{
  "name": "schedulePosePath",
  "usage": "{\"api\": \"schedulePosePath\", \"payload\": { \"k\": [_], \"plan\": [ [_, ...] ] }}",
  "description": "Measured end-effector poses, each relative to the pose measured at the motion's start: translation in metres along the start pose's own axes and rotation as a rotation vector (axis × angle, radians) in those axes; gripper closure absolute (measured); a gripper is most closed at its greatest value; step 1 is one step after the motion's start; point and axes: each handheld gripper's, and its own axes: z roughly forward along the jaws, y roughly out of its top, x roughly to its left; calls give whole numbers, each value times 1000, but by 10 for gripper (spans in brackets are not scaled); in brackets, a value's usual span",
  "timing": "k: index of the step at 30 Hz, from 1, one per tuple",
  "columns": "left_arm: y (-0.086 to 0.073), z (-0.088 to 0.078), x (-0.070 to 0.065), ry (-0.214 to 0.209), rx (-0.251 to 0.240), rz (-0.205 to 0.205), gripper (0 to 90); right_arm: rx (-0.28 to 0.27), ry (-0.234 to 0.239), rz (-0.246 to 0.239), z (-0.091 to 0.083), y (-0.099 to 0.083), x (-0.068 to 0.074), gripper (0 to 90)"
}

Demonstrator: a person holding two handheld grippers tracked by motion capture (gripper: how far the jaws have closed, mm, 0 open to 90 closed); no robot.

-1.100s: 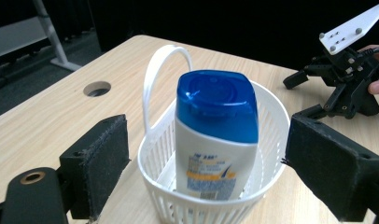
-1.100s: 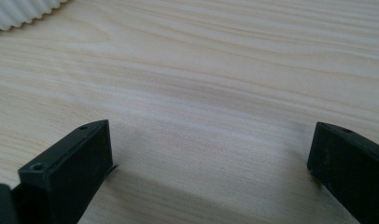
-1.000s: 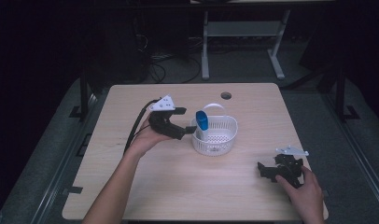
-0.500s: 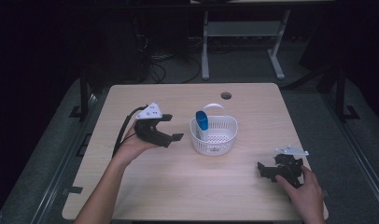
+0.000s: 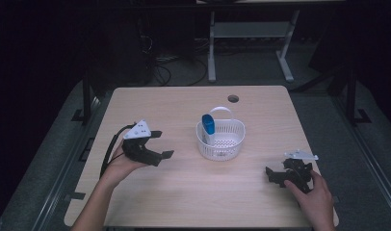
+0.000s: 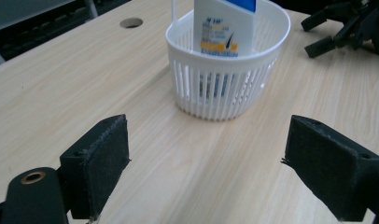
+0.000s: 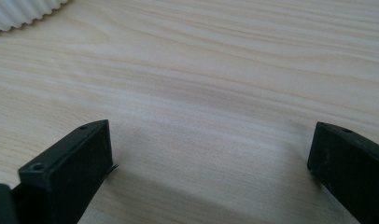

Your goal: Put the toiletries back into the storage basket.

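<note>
Left of the white basket point(image 5: 221, 139) holding the upright bottle point(image 5: 208, 125), the left gripper point(image 5: 157, 144) hangs with jaws apart, placement apparently complete, while the right gripper point(image 5: 275, 174), likewise spread, rests well right of the basket; next comes withdrawal.

The left gripper point(image 6: 206, 163) hangs over the pale wooden desk point(image 6: 61, 84) with its black fingers point(image 6: 96, 163) spread wide and empty; ahead stands a white slatted basket point(image 6: 225, 88) holding a white bottle point(image 6: 225, 28); the other gripper point(image 6: 346, 25) lies beyond it.
</note>
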Motion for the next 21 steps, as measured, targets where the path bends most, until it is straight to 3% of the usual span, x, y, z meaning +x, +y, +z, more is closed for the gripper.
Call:
{"api": "schedulePosePath", "payload": {
  "k": [14, 17, 21],
  "plan": [
    [-35, -10, -13, 29, 77, -1, 136, 0, 0, 0, 0, 0, 0, 0],
    [-44, -13, -16, 33, 79, -20, 136, 0, 0, 0, 0, 0, 0, 0],
    [-57, -17, -18, 51, 120, -12, 136, 1, 0, 0, 0, 0, 0, 0]
  ]
}}
